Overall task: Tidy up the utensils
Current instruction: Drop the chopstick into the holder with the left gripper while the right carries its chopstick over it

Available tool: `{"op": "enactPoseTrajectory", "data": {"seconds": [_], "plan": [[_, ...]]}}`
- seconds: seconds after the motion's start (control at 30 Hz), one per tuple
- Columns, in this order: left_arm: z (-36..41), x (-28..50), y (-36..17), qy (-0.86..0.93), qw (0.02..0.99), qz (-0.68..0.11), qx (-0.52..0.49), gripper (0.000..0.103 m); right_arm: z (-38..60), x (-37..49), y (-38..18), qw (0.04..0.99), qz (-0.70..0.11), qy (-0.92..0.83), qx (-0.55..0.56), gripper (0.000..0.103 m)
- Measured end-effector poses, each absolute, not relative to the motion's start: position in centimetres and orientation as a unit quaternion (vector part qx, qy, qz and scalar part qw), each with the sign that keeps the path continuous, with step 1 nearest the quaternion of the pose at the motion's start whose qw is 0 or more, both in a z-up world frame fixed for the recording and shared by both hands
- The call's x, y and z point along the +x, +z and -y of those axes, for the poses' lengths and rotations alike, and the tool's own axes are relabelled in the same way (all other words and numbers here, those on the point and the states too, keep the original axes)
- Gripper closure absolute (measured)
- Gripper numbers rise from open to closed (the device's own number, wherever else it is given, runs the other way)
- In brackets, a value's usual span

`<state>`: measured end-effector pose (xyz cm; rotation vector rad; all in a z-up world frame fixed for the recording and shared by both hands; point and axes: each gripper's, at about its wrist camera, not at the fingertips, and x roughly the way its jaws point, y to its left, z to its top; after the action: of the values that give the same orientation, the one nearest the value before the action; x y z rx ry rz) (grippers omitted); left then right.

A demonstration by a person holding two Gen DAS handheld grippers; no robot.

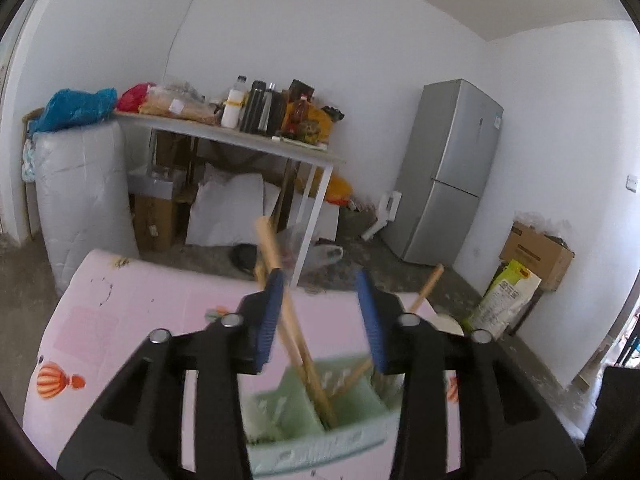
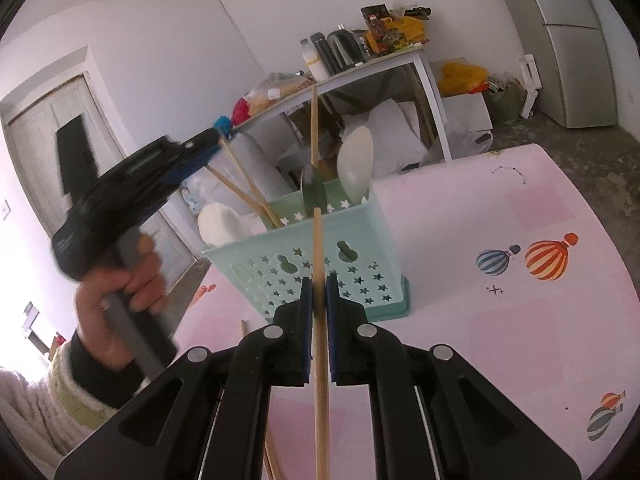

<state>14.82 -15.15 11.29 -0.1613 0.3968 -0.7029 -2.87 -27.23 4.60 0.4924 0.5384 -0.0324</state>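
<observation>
A mint-green utensil basket (image 2: pixel 320 264) with star cut-outs stands on the pink table (image 2: pixel 500 320); it also shows blurred in the left wrist view (image 1: pixel 320 432). It holds wooden chopsticks (image 2: pixel 244 192), white spoons (image 2: pixel 354 164) and a dark green spoon (image 2: pixel 312 190). My left gripper (image 1: pixel 320 312) is open above the basket, with chopsticks (image 1: pixel 296 332) leaning by its left pad; it shows from the side in the right wrist view (image 2: pixel 200 146). My right gripper (image 2: pixel 319 284) is shut on one wooden chopstick (image 2: pixel 318 248), held upright just in front of the basket.
A loose chopstick (image 2: pixel 243 326) lies on the table left of the basket, another (image 1: pixel 426 288) at the far right edge. Behind stand a cluttered side table (image 1: pixel 240 136), a grey fridge (image 1: pixel 448 172), boxes (image 1: pixel 536 248) and a door (image 2: pixel 48 152).
</observation>
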Motion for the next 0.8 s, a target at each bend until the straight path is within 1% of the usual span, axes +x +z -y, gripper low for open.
{"op": "enactPoseTrajectory", "data": {"seconds": [0.03,0.13,0.2,0.3,0.4,0.53,0.7,0.8], "plan": [[14.7,14.6,11.2,-0.340,0.917,-0.197,-0.070,0.057,27.2,-2.8,4.6,0.933,-0.269,-0.019,0.238,0.096],[13.4,13.5,10.9,-0.332,0.920,-0.205,-0.036,0.046,27.3,-2.6,4.6,0.930,-0.286,-0.028,0.230,0.096],[12.4,12.4,10.6,-0.333,0.918,-0.213,-0.024,0.040,27.4,-2.5,4.7,0.927,-0.294,-0.033,0.230,0.096],[10.9,11.1,9.8,-0.339,0.912,-0.230,-0.014,0.036,27.9,-2.3,5.9,0.929,-0.280,-0.024,0.242,0.096],[9.8,9.8,8.7,-0.334,0.912,-0.237,-0.004,0.033,28.2,-1.5,9.3,0.947,-0.218,-0.005,0.236,0.096],[9.4,8.6,6.5,-0.332,0.906,-0.261,0.016,0.033,27.8,0.6,14.5,0.973,-0.079,0.045,0.211,0.096],[8.4,7.7,3.6,-0.318,0.900,-0.299,0.020,0.033,26.5,4.1,17.5,0.988,0.029,0.018,0.149,0.096],[7.8,7.4,2.8,-0.308,0.902,-0.303,0.024,0.033,26.3,6.7,17.2,0.988,0.059,-0.018,0.139,0.096]]}}
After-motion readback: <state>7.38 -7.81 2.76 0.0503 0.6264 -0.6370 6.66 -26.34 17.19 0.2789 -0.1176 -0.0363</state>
